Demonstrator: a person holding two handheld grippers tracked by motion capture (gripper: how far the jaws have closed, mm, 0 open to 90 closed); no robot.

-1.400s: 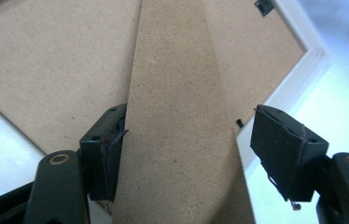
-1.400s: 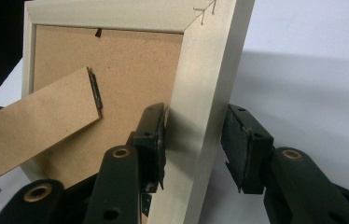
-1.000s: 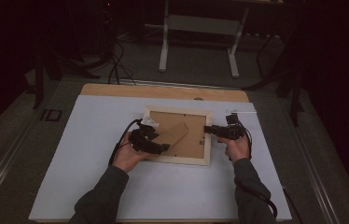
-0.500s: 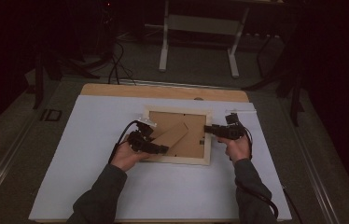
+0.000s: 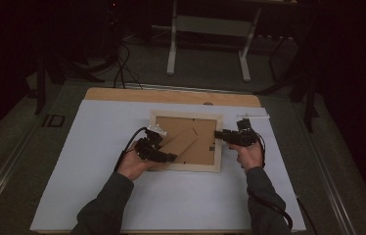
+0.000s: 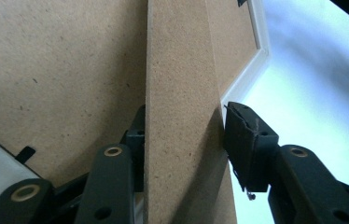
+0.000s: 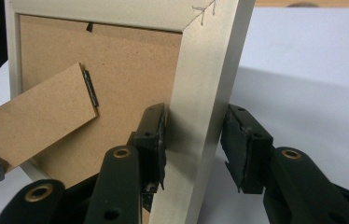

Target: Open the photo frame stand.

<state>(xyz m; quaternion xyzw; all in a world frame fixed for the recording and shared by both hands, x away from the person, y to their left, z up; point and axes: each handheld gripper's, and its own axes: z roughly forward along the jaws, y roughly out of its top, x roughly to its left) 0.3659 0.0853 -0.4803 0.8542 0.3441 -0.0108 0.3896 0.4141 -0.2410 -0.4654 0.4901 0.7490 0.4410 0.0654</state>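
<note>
**Both grippers on the picture frame**

High view: the picture frame [image 5: 187, 142] lies face down mid-bench [image 5: 98, 196], left gripper [image 5: 167, 157] at its stand [image 5: 181, 143], right gripper [image 5: 218, 134] at its right rail.

Left gripper view: the jaws have just been closing around the stand [image 6: 182, 116].

Right gripper view: the jaws clamp the frame's rail [image 7: 200, 107].
</note>
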